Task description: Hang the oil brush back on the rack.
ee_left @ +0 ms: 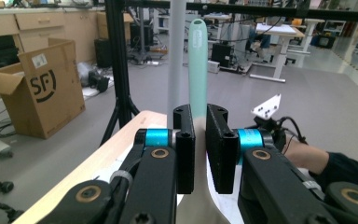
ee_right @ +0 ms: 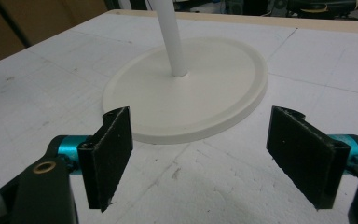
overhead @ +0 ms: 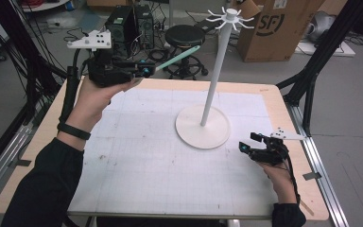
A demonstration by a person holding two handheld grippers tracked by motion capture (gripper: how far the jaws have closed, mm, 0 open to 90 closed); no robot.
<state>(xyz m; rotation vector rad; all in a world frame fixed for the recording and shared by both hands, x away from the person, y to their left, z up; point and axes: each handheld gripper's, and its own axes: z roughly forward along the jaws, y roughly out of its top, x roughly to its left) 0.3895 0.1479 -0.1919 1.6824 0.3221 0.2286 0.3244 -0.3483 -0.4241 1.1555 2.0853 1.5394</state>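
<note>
The table [overhead: 38, 137] is covered by a white gridded mat [overhead: 142, 156]. A tall white stand [overhead: 216, 71] is planted on its round base [overhead: 203, 132] right of the mat's centre, with a ring of hooks [overhead: 230, 19] carried at the top. The left gripper [overhead: 146, 71] is held high at about ten o'clock from the base, jaws pinched on a pale green spatula-like tool [overhead: 179, 57]; which end is gripped cannot quite be made out. The tool is aimed toward the pole, its tip stopping short. At four o'clock from the base, the right gripper [ee_right: 200, 154] is rested low, jaws spread wide with nothing between, pointed at the base.
</note>
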